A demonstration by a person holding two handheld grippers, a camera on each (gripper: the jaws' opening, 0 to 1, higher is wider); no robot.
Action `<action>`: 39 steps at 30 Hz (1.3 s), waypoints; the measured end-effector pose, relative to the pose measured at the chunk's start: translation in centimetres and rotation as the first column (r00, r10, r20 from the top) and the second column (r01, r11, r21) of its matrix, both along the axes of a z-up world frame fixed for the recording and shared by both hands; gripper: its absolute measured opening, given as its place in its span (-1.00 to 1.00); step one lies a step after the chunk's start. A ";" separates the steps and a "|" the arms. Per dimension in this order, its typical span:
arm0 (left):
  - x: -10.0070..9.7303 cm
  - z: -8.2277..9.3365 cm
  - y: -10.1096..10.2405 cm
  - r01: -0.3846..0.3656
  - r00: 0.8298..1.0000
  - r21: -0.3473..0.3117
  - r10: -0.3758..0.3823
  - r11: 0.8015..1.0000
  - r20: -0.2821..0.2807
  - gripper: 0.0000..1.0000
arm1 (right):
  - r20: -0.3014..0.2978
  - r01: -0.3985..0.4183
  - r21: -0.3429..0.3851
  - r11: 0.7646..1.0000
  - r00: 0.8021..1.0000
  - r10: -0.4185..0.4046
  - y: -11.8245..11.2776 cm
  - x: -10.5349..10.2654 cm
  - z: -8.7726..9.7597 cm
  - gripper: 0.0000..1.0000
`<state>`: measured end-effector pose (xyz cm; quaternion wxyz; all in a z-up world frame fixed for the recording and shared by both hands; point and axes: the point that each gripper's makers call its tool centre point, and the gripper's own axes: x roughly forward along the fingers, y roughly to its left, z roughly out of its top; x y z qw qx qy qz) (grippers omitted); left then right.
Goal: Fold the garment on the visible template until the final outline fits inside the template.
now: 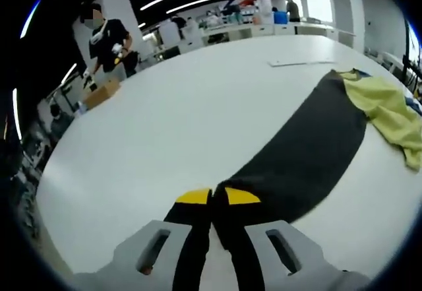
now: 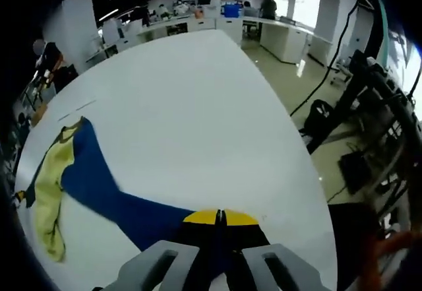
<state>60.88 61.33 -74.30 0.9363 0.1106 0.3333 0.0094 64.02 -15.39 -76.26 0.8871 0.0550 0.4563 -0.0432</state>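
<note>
Left gripper view: the left gripper, yellow-tipped fingers pressed together, pinches one end of the garment, whose dark band runs up and right across the white bench to a yellow part lying crumpled near the right edge. A thin flat strip lies on the bench beyond the garment. At far left a person in dark clothes stands beside a cardboard box.

Right gripper view: here the band appears blue, stretching from the yellow part at left to the right gripper, whose fingers are clamped on its end. Right of the bench edge, black stands and cables occupy the floor.
</note>
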 end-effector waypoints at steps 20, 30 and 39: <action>-2.2 3.0 -7.7 0.259 0.963 -0.141 -0.245 0.955 0.113 0.12 | 0.160 -0.249 0.177 0.952 0.962 0.221 10.3 -2.1 3.9 0.18; -3.7 4.1 -13.1 0.376 0.924 -0.182 -0.353 0.908 0.148 0.15 | 0.199 -0.407 0.244 0.880 0.909 0.366 18.0 -4.8 4.7 0.21; -5.2 2.7 -19.2 0.475 0.880 -0.243 -0.456 0.846 0.135 0.13 | 0.224 -0.532 0.264 0.805 0.845 0.485 23.4 -7.0 4.7 0.29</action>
